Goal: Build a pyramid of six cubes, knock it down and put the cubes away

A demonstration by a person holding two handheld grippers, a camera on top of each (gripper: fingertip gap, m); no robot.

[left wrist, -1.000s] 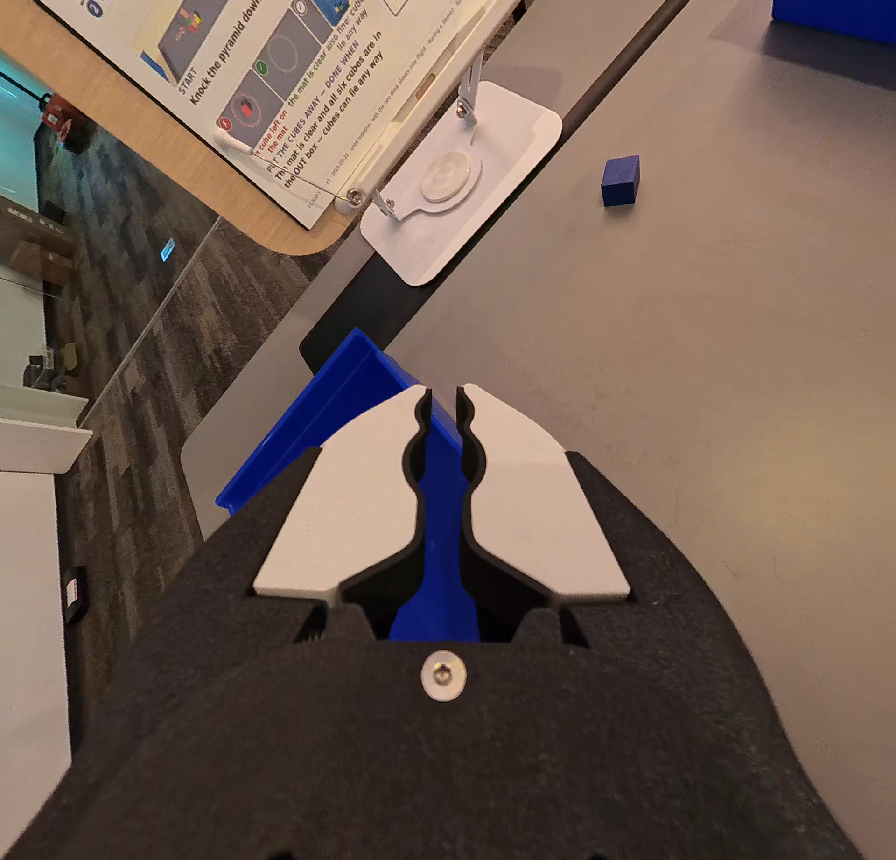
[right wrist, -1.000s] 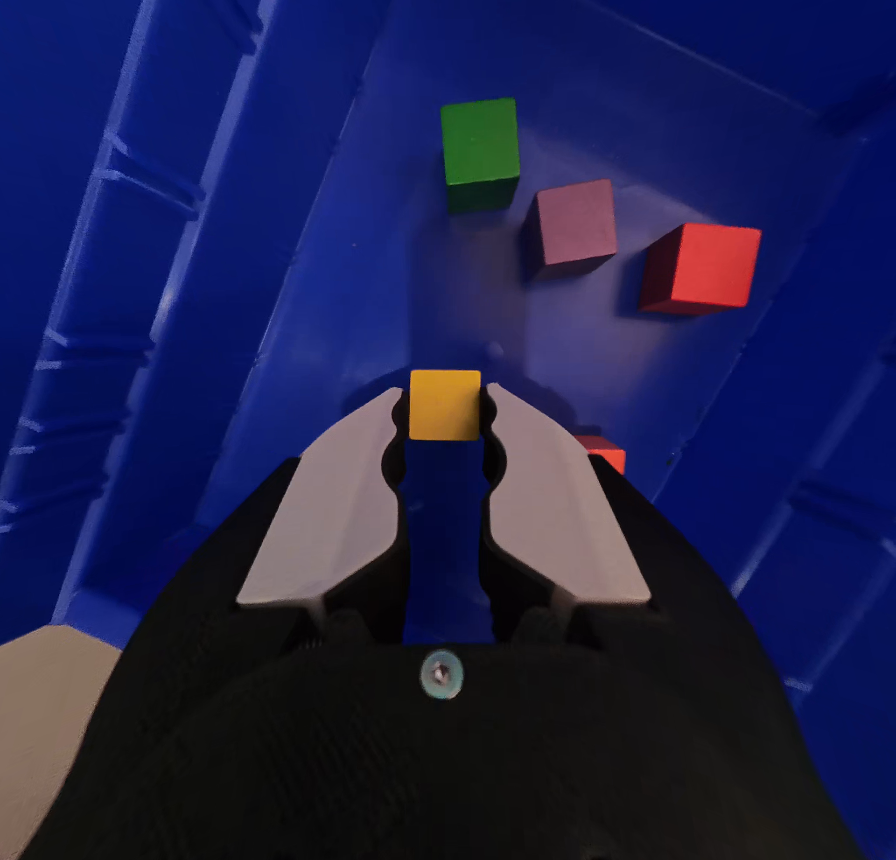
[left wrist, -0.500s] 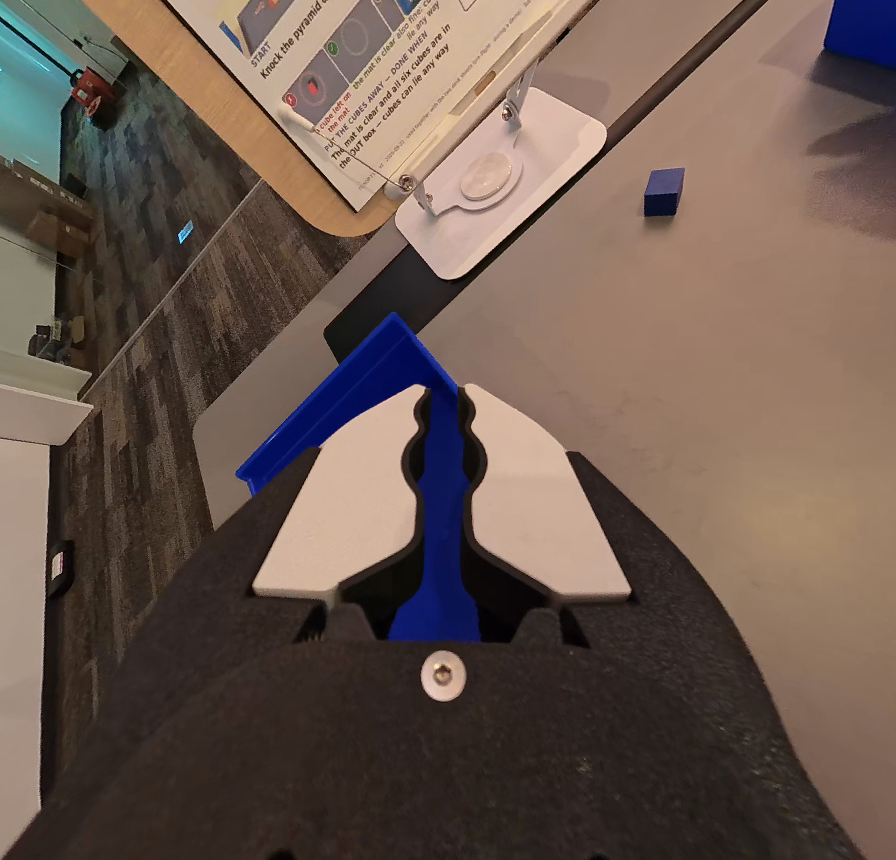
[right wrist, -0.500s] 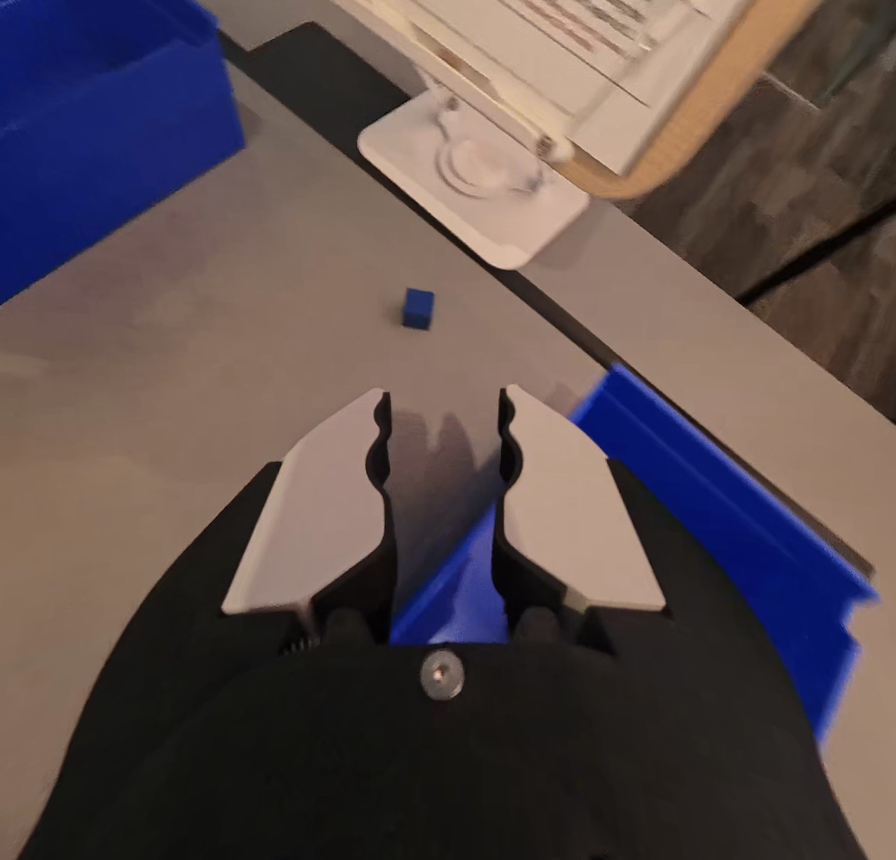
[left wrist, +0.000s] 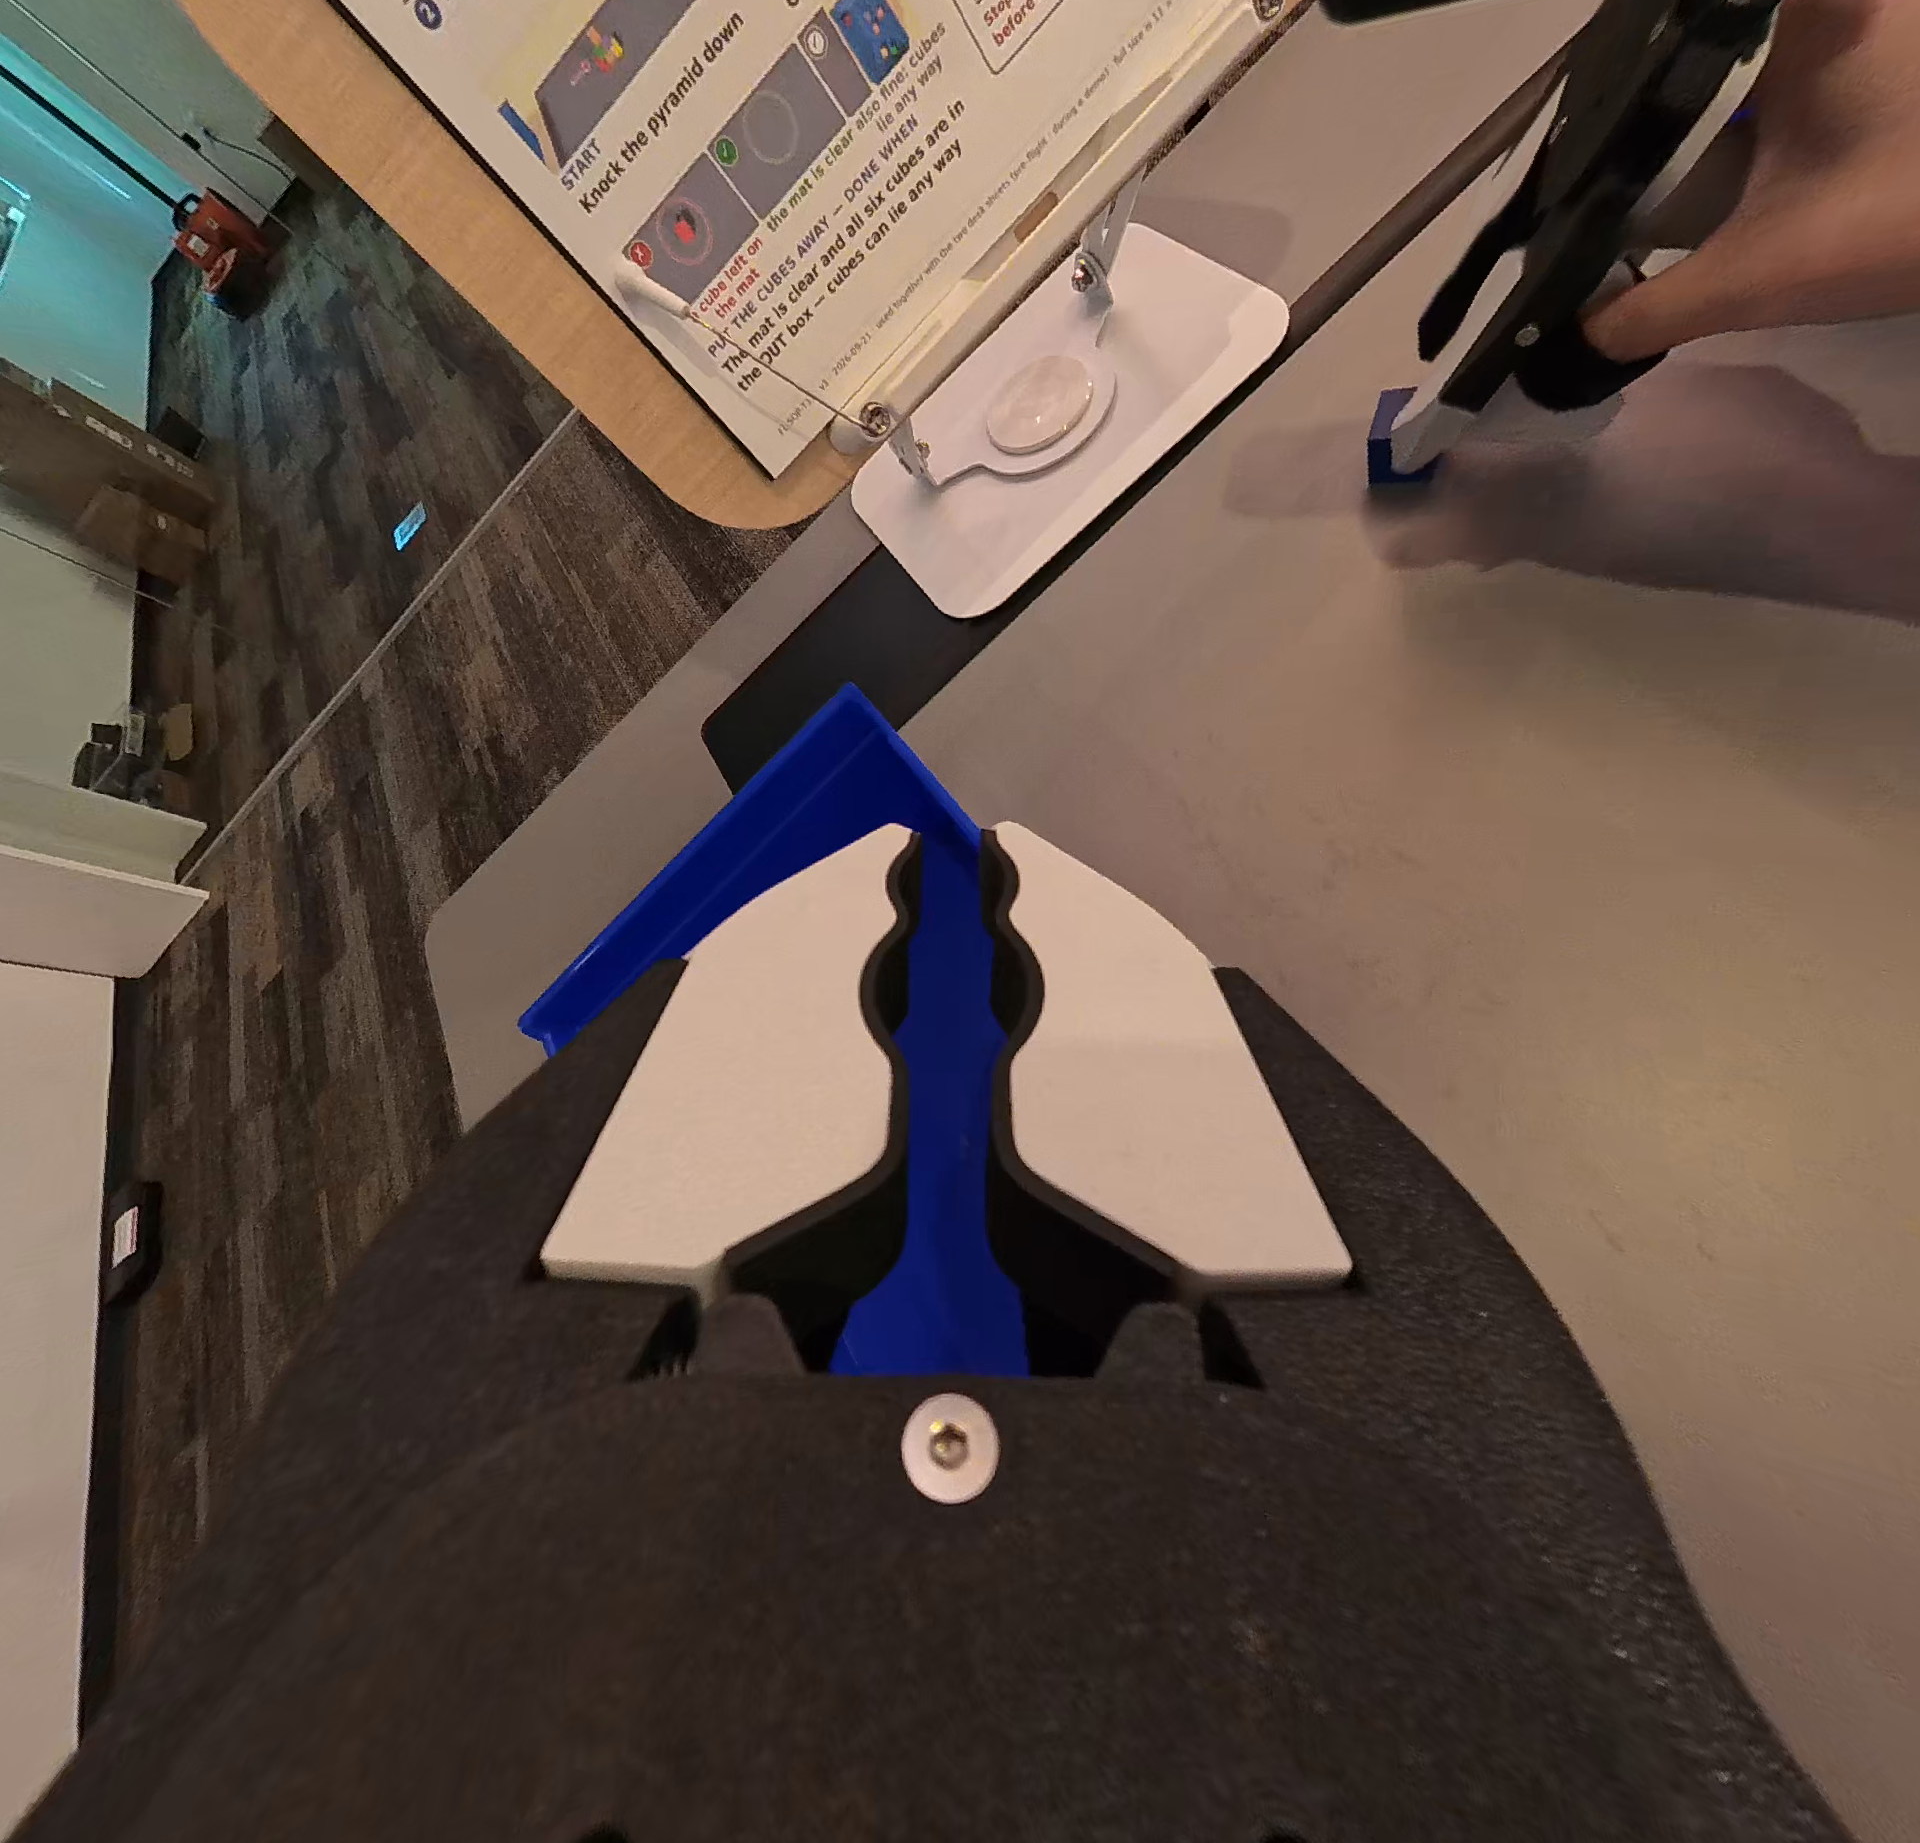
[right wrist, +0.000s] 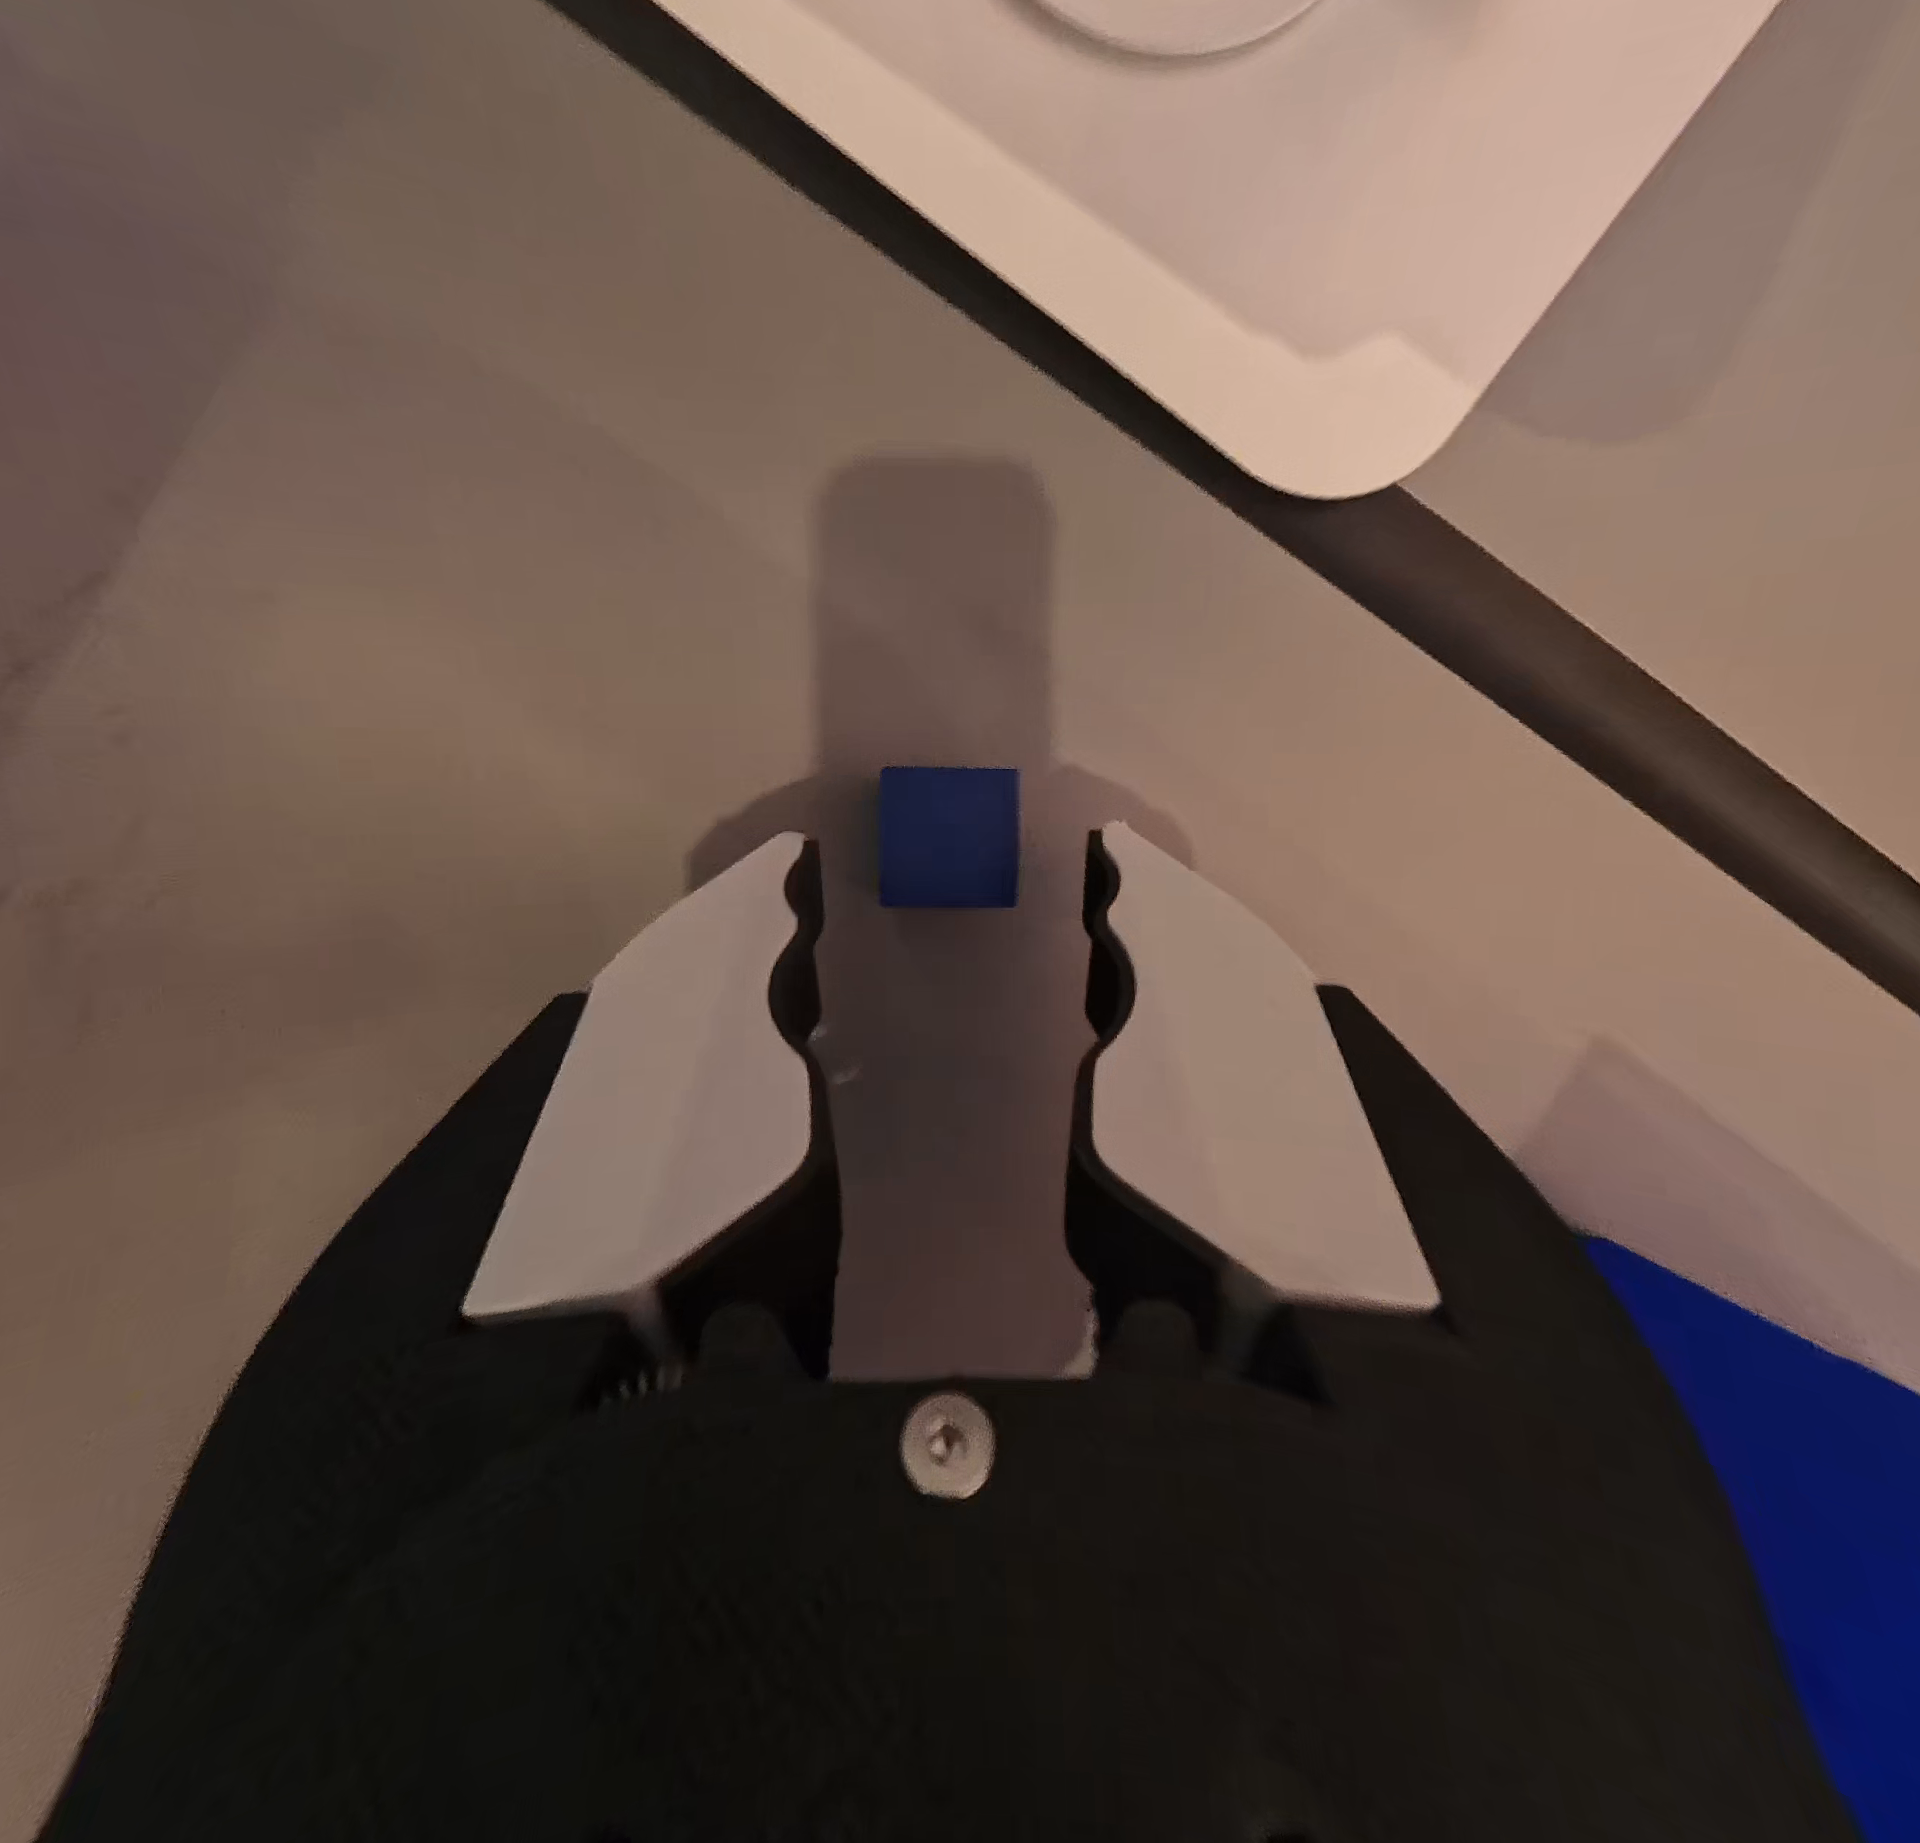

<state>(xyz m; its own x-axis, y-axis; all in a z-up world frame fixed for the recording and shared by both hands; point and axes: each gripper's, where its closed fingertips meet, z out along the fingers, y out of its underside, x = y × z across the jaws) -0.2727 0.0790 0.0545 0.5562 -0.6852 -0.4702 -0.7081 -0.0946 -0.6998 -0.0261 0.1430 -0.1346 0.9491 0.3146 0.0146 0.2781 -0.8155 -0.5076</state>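
- Fingers (right wrist: 707,1024) of the right gripper (right wrist: 948,837) stand wide apart and empty, tips low over the mat (right wrist: 416,567), with the blue cube (right wrist: 948,835) between them at 12 o'clock, touching neither pad.
- Gaps look about even on both sides; I'd push a touch further forward so the pads cover the cube's flat faces, then close squarely.
- Closing from the tips alone could squirt the cube out or twist it, so slow and level seems best.
- Left gripper (left wrist: 951,837) sits with a narrow gap, holding nothing that I can see, above the rim of a blue box (left wrist: 769,837) showing through the slot.
- From there the cube lies far off at 1 o'clock, the other gripper straddling it.
- White stand base (right wrist: 1299,235) sits at 1 o'clock beyond the cube; keep the lift clear of it.
- Another blue box's corner (right wrist: 1766,1461) shows at 4 o'clock; it looks the nearer place to drop the cube.
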